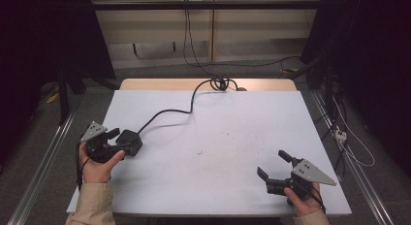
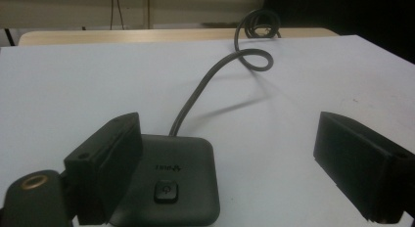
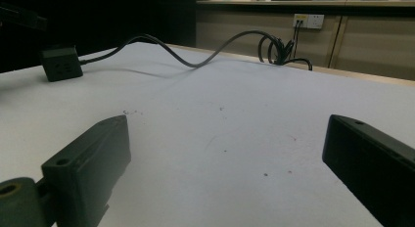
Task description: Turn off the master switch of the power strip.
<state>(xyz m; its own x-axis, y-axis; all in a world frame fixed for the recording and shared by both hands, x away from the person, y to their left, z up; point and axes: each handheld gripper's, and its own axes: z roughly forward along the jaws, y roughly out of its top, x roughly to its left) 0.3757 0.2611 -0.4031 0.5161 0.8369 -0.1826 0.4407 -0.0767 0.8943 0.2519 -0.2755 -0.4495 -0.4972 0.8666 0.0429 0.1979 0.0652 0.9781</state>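
White sheeting (image 1: 218, 137) is covering most of the table I am working over, with a strip of pale wood (image 1: 169, 84) showing along its far edge. I am watching two hand-held grippers near the front corners.

On the left, the person's left hand (image 1: 99, 167) is holding the left gripper (image 1: 115, 140), which is pointing to the right across the table. Its jaws are standing wide apart and gripping nothing. A black square power block (image 1: 130, 141) is lying flat on the white surface between them. In the left gripper view the block (image 2: 169, 180) is sitting close against one jaw and well apart from the other, and I am seeing a small square button (image 2: 166, 192) on its top face. Whether the near jaw is actually touching the block, I cannot tell.

A dark cable (image 1: 179, 111) is running from the block toward the far edge of the table, where it is bunching into loose loops (image 1: 220, 83).

On the right, the right hand (image 1: 303, 203) is holding the right gripper (image 1: 275, 166), which is angling toward the far left. Its jaws are also spread wide, holding nothing, with bare white surface between them.
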